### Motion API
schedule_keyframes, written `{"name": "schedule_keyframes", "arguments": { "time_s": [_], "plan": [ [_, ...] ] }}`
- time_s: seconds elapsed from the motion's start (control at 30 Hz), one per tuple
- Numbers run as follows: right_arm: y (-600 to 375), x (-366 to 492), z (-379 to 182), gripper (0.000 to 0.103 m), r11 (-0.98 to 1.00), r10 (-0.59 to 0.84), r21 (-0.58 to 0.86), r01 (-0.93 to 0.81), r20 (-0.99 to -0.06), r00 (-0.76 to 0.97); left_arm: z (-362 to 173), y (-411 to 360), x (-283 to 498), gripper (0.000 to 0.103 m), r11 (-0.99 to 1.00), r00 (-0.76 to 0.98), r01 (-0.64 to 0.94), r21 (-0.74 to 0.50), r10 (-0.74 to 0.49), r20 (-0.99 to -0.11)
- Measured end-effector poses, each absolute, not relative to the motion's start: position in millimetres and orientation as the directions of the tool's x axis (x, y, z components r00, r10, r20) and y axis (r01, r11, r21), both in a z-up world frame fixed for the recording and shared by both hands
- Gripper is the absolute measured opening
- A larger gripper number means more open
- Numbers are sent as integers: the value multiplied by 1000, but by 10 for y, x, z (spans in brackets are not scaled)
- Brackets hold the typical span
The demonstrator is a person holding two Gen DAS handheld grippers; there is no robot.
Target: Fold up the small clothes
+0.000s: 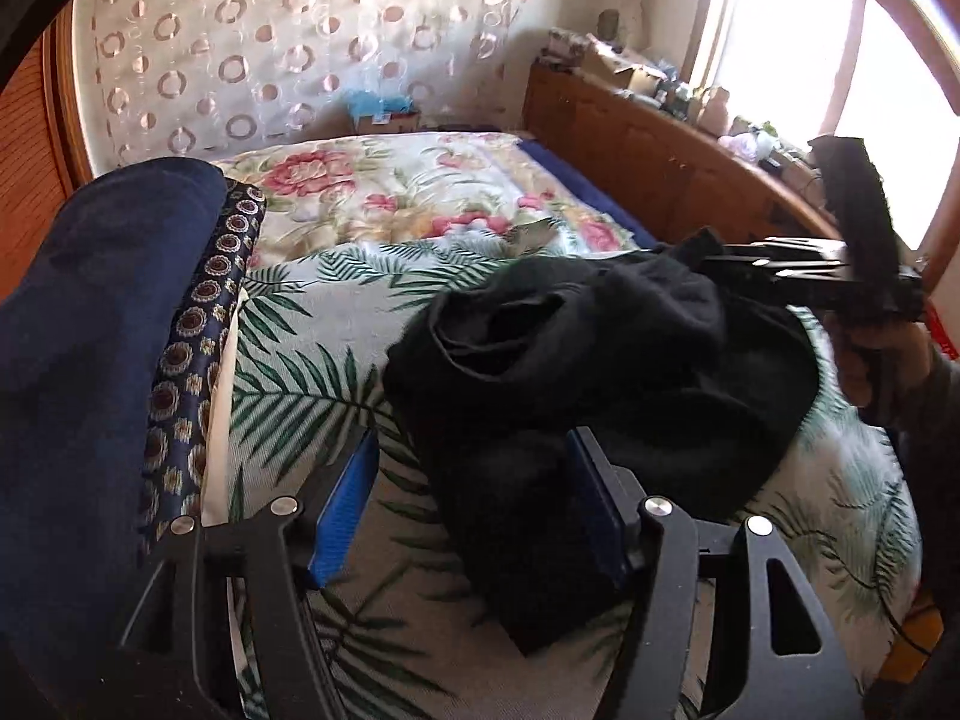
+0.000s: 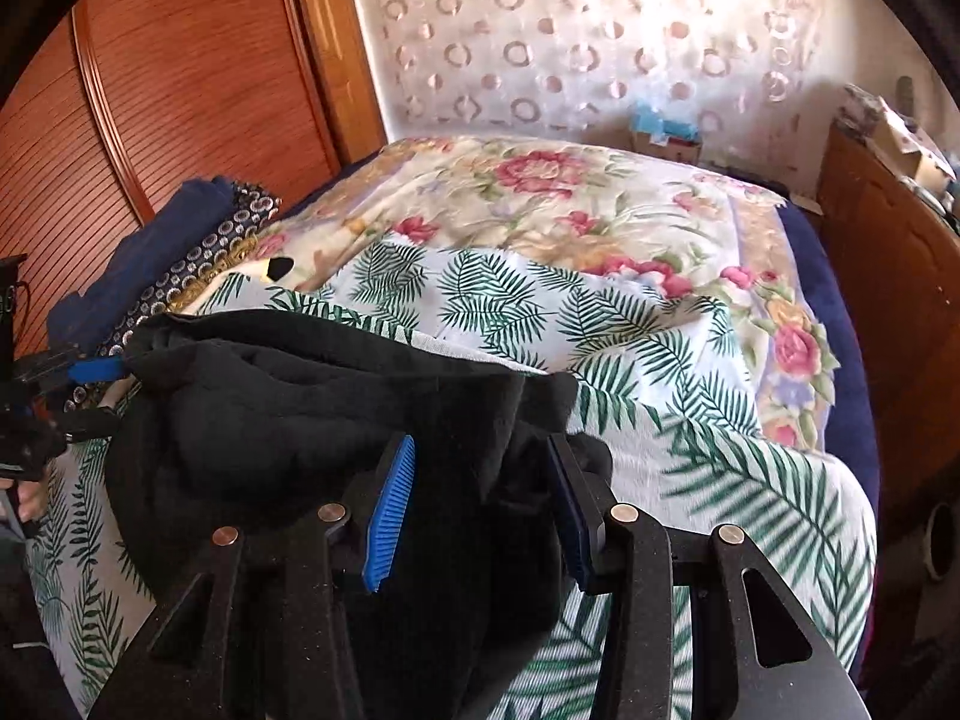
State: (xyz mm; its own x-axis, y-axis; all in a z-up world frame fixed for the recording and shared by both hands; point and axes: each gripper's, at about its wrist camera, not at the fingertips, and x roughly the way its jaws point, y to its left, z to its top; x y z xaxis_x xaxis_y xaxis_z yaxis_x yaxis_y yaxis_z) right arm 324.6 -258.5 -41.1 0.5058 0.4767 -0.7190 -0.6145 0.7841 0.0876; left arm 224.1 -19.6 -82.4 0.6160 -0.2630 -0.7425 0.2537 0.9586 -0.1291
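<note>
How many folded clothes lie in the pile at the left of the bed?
2 visible: a plain navy piece outermost, and a circle-patterned navy piece beside it, toward the leaf-print sheet. More may be hidden.

One black garment [image 1: 600, 360] lies crumpled on one bed [image 1: 312, 324]. Two spreads cover the bed: one palm-leaf sheet [image 2: 690, 420] and one flowered blanket [image 2: 540, 192]. Two folded cloths sit beside the garment, one plain navy [image 1: 90, 330] and one navy with ring patterns [image 1: 198, 330]. Two tongs are in view, the left tongs [image 1: 474, 516] and the right tongs [image 2: 480, 510].
</note>
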Motion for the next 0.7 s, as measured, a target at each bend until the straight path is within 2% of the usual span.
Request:
{"name": "schedule_keyframes", "arguments": {
  "time_s": [0.03,0.1,0.23,0.3,0.43,0.47,0.57,0.7],
  "plan": [
    [-2594,3255,-393,22,771,493,91,-630,-712,500,-831,-216,2279,65,959,622,254,-123,-259,-739],
    [-2638,3271,-356,13,754,519,91,-651,-690,504,-839,-228,2389,65,964,627,242,-111,-243,-740],
    [-2878,3208,-257,10,810,516,87,-580,-574,636,-802,-215,2583,65,981,687,191,-44,-165,-708],
    [-2941,3253,-280,10,878,413,60,-474,-594,690,-815,-183,2707,65,992,694,126,-10,-95,-714],
    [-2922,3280,-384,11,884,372,27,-467,-646,667,-813,-127,2828,65,995,696,98,-25,-87,-713],
    [-2931,3280,-381,12,885,371,31,-465,-652,661,-809,-124,2838,65,994,693,103,-31,-94,-715],
    [-2948,3271,-298,27,894,354,26,-448,-656,667,-777,-126,2815,65,992,693,119,-49,-118,-711],
    [-2859,3184,-178,56,893,365,42,-447,-648,668,-756,-143,2756,65,987,688,145,-76,-156,-709]
  ]
}}
